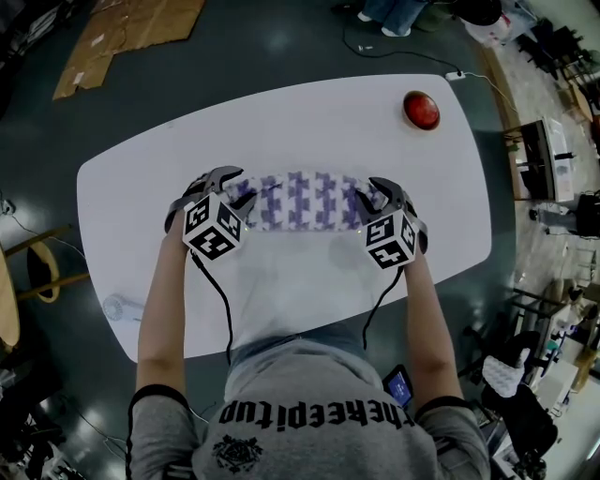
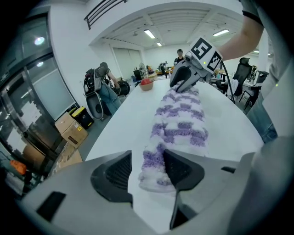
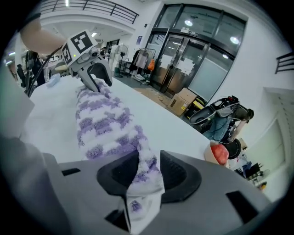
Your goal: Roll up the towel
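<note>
White print runs across the person's grey shirt [image 1: 319,412]; it is upside down and partly cut off, and seems to read "keepitup". Black-and-white square marker codes cover the cube on each gripper.

The fluffy purple-and-white checked towel [image 1: 300,200] lies rolled into a long bundle across the middle of the white oval table [image 1: 281,122]. The left gripper [image 2: 147,169] has its jaws apart around one end, and only one pad touches the cloth. The right gripper [image 3: 149,164] is closed on the other end, which fills the gap.

A red dome-shaped object [image 1: 421,110] sits well apart near the far edge. Flattened brown cardboard [image 1: 131,28] lies on the floor.
</note>
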A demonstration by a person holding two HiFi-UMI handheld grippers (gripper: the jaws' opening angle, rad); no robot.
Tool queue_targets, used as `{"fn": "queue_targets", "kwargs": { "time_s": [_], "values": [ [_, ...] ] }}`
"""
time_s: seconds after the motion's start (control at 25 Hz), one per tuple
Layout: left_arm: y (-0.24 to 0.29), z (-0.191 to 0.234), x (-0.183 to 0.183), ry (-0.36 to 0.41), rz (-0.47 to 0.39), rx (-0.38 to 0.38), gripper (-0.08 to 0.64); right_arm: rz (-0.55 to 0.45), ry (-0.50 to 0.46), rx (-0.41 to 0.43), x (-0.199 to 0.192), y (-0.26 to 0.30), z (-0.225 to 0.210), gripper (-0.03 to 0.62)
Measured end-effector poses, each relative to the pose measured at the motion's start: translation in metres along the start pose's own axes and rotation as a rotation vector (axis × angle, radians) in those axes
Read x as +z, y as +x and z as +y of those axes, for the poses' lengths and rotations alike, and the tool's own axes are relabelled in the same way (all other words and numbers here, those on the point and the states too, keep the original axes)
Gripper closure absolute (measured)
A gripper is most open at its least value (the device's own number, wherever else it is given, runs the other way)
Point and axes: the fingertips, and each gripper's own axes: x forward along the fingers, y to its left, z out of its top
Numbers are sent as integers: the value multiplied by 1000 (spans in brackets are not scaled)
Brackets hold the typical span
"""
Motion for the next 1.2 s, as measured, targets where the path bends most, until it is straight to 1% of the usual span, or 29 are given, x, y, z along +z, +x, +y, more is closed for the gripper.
{"fn": "queue_targets", "kwargs": {
  "time_s": [0.16,0.28,0.44,0.56,0.6,0.64,0.76,0.8,0.88,1.04,1.12,1.2],
  "values": [
    [-9,9,6,-53,-50,38,353,-46,69,3,4,-9,-6,465],
    [-21,18,10,-92,-90,86,353,-85,123,10,9,-18,-8,465],
    [-45,32,6,-163,-152,148,357,-145,216,8,23,-31,-3,465],
    [-58,25,19,-211,-205,172,368,-197,277,15,21,-45,-8,466],
    [-61,21,23,-229,-219,178,376,-209,291,16,19,-50,-10,467],
    [-66,20,25,-253,-231,190,400,-219,303,12,20,-54,-11,476],
    [-95,31,14,-352,-277,262,518,-244,336,-9,40,-59,1,564],
    [-105,34,9,-386,-298,280,543,-254,349,-10,48,-62,7,577],
    [-118,32,11,-442,-339,300,554,-277,379,6,54,-71,14,591],
    [-135,8,51,-517,-419,360,555,-338,422,57,42,-106,7,592],
    [-151,4,59,-552,-473,402,555,-382,431,62,51,-121,11,591],
    [-167,1,66,-571,-516,455,555,-431,433,66,60,-136,15,591]
  ]
}}
